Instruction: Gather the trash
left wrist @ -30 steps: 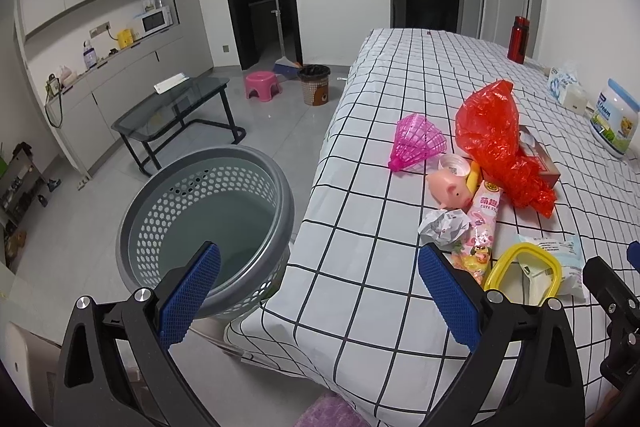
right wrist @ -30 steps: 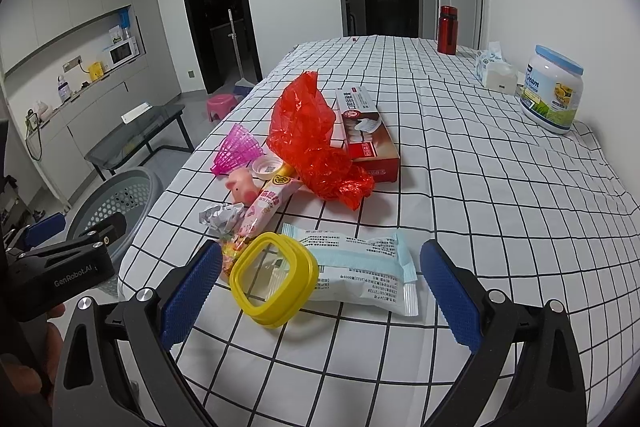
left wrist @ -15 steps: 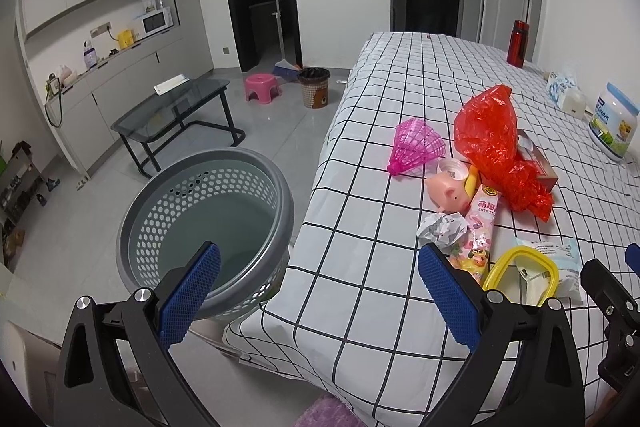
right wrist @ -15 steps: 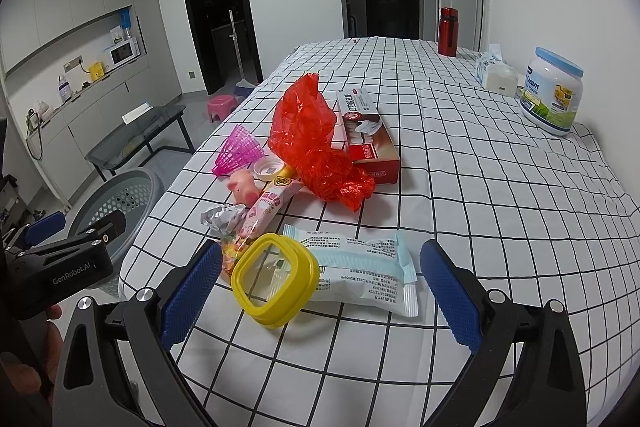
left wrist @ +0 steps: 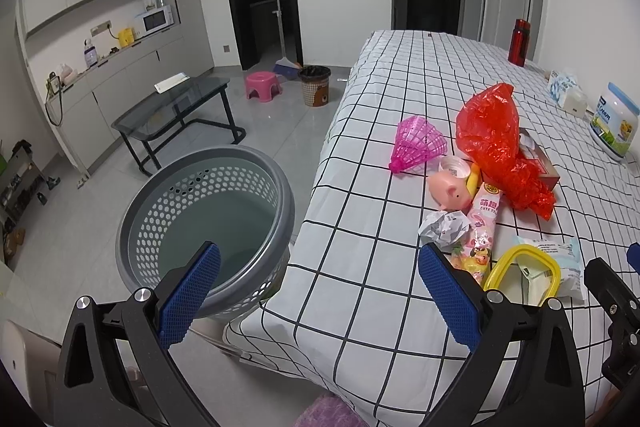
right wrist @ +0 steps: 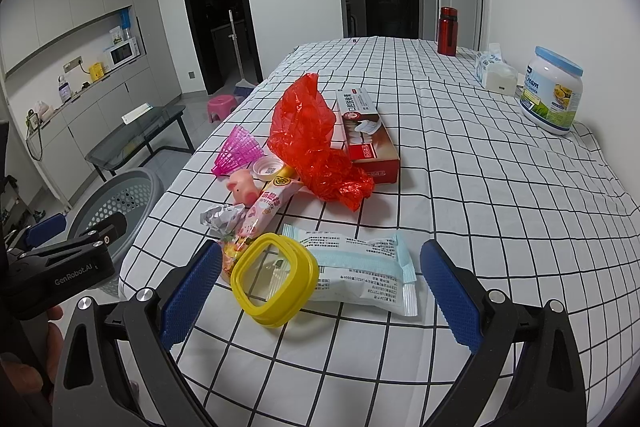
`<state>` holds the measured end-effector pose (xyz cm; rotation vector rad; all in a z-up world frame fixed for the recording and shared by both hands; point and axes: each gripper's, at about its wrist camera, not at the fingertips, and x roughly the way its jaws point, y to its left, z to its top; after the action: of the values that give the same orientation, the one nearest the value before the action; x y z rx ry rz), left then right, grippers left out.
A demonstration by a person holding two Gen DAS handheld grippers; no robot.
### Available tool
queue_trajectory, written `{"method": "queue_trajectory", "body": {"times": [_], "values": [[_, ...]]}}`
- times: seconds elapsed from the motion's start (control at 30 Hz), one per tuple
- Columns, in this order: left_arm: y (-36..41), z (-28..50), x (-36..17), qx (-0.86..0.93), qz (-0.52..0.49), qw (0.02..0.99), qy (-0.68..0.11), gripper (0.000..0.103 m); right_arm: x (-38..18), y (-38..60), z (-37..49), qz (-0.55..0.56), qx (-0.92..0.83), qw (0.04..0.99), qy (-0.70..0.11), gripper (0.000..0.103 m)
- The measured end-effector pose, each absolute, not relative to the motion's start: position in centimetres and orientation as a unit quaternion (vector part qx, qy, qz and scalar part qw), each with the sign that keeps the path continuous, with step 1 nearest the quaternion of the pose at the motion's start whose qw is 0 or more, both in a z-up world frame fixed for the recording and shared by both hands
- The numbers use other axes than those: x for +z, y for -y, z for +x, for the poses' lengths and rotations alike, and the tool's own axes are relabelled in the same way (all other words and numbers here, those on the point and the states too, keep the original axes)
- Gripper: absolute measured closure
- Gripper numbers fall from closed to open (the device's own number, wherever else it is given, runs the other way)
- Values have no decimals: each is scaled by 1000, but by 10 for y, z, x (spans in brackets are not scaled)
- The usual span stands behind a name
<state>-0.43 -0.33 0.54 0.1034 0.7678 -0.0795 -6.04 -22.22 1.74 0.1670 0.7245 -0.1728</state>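
Right gripper [right wrist: 320,287]: jaws spread wide, holding nothing, low over the near edge of the surface [right wrist: 480,155] with its checked cloth.
Between its fingers: yellow-rimmed lid [right wrist: 274,279], lying partly on a pale blue wipes packet [right wrist: 360,273].
Left gripper [left wrist: 318,291]: jaws wide apart, holding nothing; one blue finger sits in front of the basket, the other in front of the cloth's corner.
Basket [left wrist: 208,223]: grey, perforated, standing on the floor just beside the surface's corner, nothing visible inside.
Trash cluster: crumpled foil wrapper [right wrist: 220,219] touching a pink snack packet [right wrist: 266,207]; beyond them a pink pig toy [right wrist: 242,187], a small white cap [right wrist: 267,167] and a pink mesh shuttlecock [right wrist: 236,151].
Red plastic bag [right wrist: 312,143]: crumpled, leaning against a red and white box [right wrist: 368,135].
Far side of the surface: white tub with a blue lid [right wrist: 552,91], tissue pack [right wrist: 494,71] and red bottle [right wrist: 447,31], all well apart from the trash.
Room beyond: glass coffee table [left wrist: 176,107], pink stool [left wrist: 262,85], small brown bin [left wrist: 315,85], broom [left wrist: 282,39] by the dark doorway.
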Motion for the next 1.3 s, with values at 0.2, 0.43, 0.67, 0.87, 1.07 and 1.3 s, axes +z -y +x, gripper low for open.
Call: {"method": "queue_trajectory", "body": {"times": [0.2,0.43,0.67,0.87,1.07,1.3], "values": [[3,-4,5,-39,50,925,-374,6,17,222,-61,81,-84,928,-355,8],[4,-4,5,-40,50,925,-375,6,16,222,-61,83,-82,927,-356,8],[4,-4,5,-40,50,925,-375,6,15,221,-61,83,-80,927,-357,8],[5,-4,4,-39,49,924,-376,6,15,221,-61,82,-80,927,-357,8],[5,-4,3,-40,50,924,-377,6,14,221,-61,85,-78,927,-358,8],[6,-2,-1,-39,50,921,-385,6,11,226,-61,86,-74,924,-365,8]]}}
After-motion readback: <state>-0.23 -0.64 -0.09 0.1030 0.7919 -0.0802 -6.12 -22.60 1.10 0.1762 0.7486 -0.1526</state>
